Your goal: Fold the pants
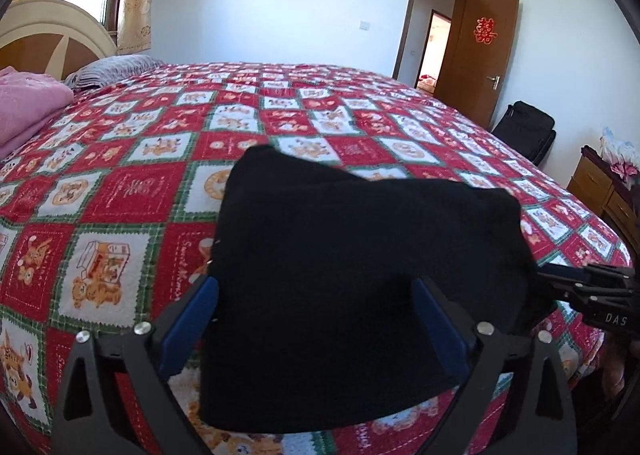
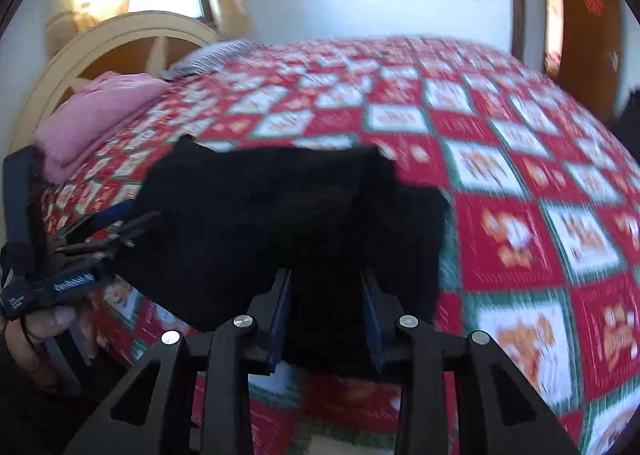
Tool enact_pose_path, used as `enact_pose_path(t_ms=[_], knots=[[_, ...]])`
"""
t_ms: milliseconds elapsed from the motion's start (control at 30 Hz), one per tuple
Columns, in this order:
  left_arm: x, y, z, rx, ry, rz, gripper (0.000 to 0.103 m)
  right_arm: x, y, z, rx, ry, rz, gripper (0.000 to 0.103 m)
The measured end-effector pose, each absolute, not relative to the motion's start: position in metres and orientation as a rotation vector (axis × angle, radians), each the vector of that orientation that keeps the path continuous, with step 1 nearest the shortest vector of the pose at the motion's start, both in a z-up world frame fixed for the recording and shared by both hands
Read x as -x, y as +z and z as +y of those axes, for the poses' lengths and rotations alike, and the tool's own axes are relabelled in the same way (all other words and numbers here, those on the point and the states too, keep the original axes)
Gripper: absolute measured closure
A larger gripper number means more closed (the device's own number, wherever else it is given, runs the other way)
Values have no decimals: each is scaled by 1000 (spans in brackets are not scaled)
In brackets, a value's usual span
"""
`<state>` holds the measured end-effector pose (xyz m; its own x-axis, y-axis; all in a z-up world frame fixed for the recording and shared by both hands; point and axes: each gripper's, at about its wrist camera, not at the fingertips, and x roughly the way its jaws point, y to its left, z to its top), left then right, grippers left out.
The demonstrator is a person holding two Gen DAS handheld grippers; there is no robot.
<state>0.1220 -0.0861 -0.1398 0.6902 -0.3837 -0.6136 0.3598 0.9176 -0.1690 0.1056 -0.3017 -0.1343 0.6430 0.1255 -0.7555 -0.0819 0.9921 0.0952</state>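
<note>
- We see the black pants (image 1: 360,275) lying folded in a bundle on the bed (image 1: 120,195), near its close edge.
- Our left tool (image 1: 316,327) stands wide apart, straddling the bundle, pads off the cloth.
- Our right tool (image 2: 330,315) is narrower, with the pants between its fingers; a firm clamp we can't tell.

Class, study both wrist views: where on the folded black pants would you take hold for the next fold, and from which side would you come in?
Probably the near edge of the black pants, approached from the bed's near side. That edge hangs toward both cameras in a thick, layered bundle, so it can be pinched through all layers. The left tool stands wide around it; the right tool is narrower, with cloth between its fingers.
</note>
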Motion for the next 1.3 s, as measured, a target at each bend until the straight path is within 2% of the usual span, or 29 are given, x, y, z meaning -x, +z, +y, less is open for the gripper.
enact_pose_path(t_ms=[167, 300, 333, 433, 633, 667, 700, 733, 800, 833, 967, 1100, 1200, 1300], knots=[[-122, -145, -83, 59, -410, 706, 4, -101, -146, -339, -142, 97, 916, 69], [-120, -141, -83, 57, -420, 693, 3, -99, -132, -342, -161, 88, 845, 69], [-119, -141, -82, 65, -423, 693, 3, -98, -126, -345, -190, 90, 812, 67], [-120, -140, -81, 78, -418, 692, 3, -103, -113, -352, -301, 142, 759, 38], [-119, -142, -79, 77, -410, 694, 3, -152, -125, -331, -325, 186, 802, 37], [-119, -141, -78, 79, -408, 690, 3, -161, -132, -328, -319, 170, 817, 38], [-120, -140, -76, 83, -404, 686, 3, -165, -137, -328, -321, 171, 824, 45], [-120, -140, -74, 87, -398, 681, 1, -170, -142, -326, -335, 207, 845, 60], [-122, -139, -69, 98, -377, 668, 0, -166, -141, -329, -336, 200, 830, 75], [-123, -139, -66, 107, -367, 665, 0, -161, -137, -331, -330, 206, 817, 89], [-130, -143, -62, 125, -350, 685, 0, -143, -123, -334, -273, 157, 782, 90], [-137, -130, -61, 136, -349, 666, 0, -147, -141, -344, -290, 110, 841, 90], [-149, -112, -67, 85, -344, 608, 0, -147, -141, -345, -281, 93, 833, 90], [-171, -109, -78, 26, -332, 623, 0, -140, -131, -344, -256, 72, 800, 92]])
